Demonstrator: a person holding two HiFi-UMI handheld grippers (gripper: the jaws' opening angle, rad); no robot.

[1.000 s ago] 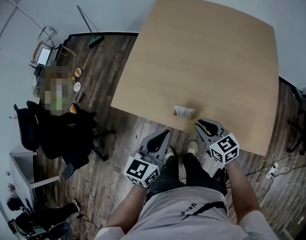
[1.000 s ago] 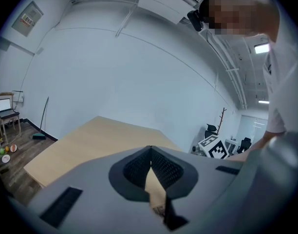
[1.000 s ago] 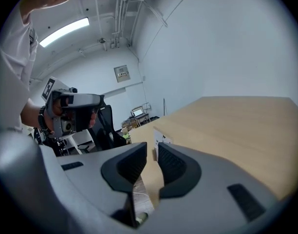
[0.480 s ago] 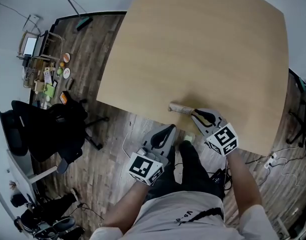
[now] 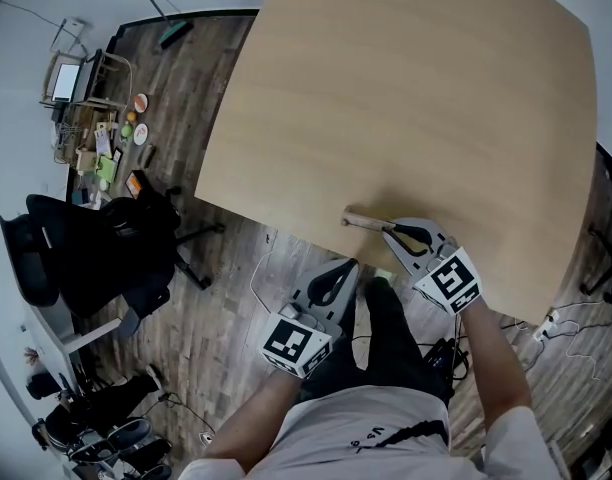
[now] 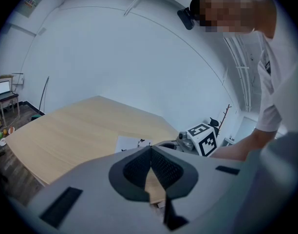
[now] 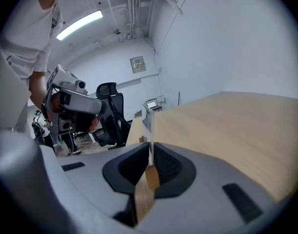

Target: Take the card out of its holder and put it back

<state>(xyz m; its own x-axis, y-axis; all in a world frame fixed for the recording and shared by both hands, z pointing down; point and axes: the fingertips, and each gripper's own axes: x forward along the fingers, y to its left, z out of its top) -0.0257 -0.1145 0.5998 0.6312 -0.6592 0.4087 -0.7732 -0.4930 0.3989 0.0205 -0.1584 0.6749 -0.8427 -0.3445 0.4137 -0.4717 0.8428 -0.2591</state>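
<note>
The table [image 5: 406,88] carries the task's parts close to its near edge, in front of the person. Step in hand, as judged: the grasp that precedes extraction; the card is not yet out. The next move calls for a straight pull out of the slot, probably upward, with grip pressure unchanged. A skewed pull would likely tip or drag the holder, since nothing pins it.

Pose: the right forearm [image 5: 486,338] reaches forward. The right gripper [image 5: 391,230] sits low over the table edge, jaws pointing left at the holder. Its jaws are closed down to a thin slit, and the card's edge runs into that slit. The left gripper [image 5: 351,265] hangs off the table, near the edge, jaws fully together and empty.

The holder [image 5: 361,220] rests on the table, touching the right gripper's tips. The card [image 7: 148,118] stands upright in it, seen edge-on in the right gripper view
</note>
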